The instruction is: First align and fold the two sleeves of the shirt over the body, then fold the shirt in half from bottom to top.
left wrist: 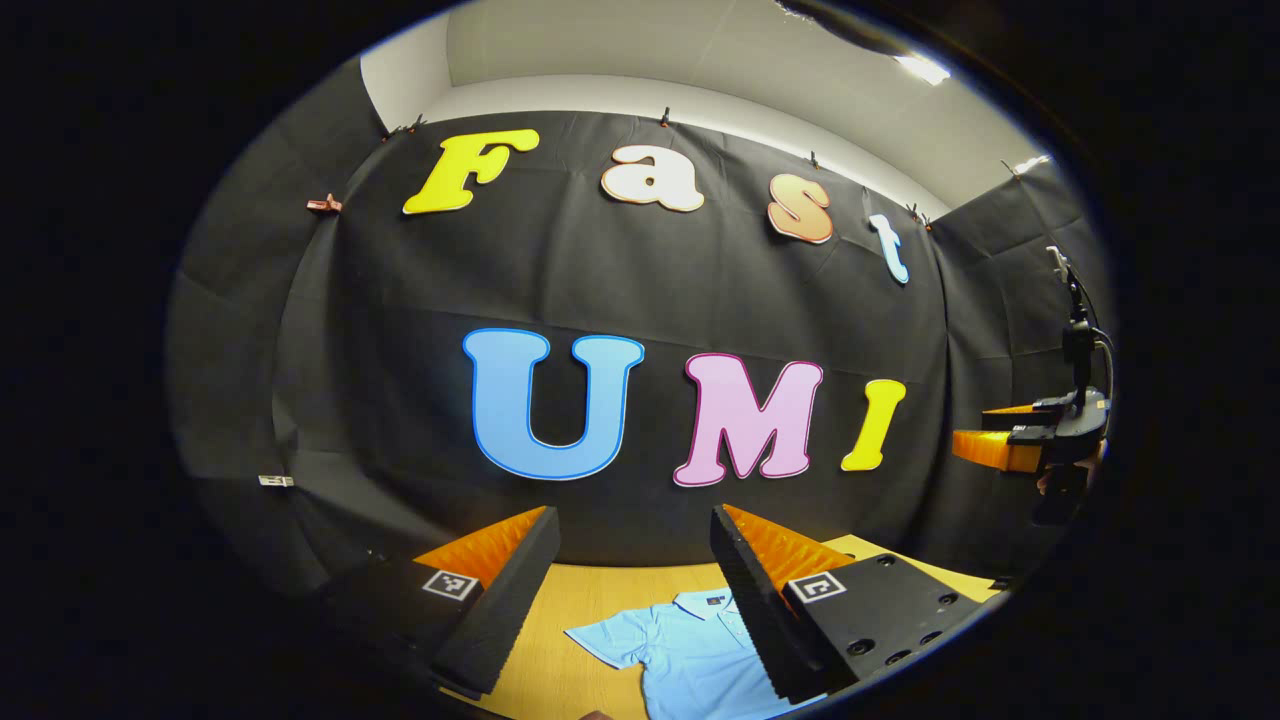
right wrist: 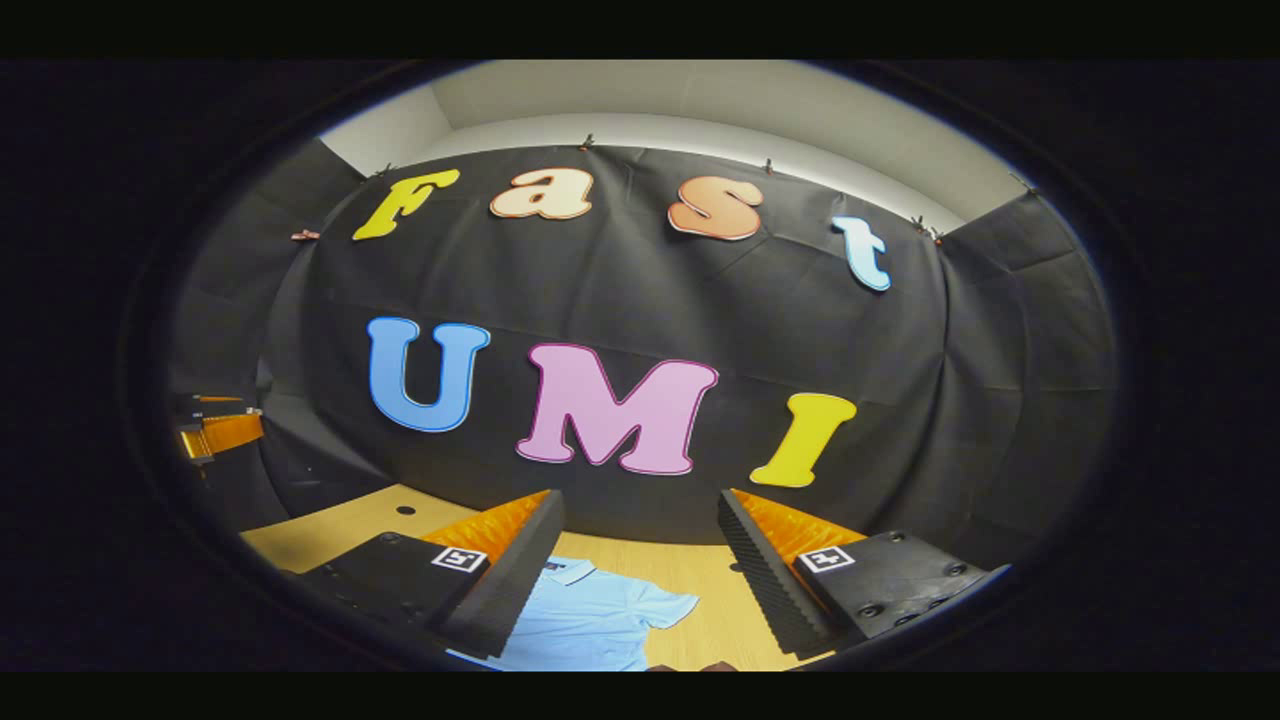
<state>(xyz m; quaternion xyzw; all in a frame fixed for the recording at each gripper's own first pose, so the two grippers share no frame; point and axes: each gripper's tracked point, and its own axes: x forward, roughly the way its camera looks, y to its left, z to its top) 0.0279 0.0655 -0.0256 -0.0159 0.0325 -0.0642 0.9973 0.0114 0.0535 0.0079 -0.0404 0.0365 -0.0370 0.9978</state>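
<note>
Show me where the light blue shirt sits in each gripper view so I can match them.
Left gripper view: shirt at bottom centre, between that gripper's open fingers, collar toward the wall.
Right gripper view: shirt at bottom, just left of centre, beside the near finger.
Shared landmark: the wooden table beneath it.

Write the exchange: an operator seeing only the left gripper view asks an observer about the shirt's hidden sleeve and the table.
Operator: Is the other sleeve of the shirt folded yet?
Observer: No. In the right gripper view that sleeve lies spread flat on the table.
Operator: Anything else on the table?
Observer: A small dark round mark toward its left, near the wall.
</note>
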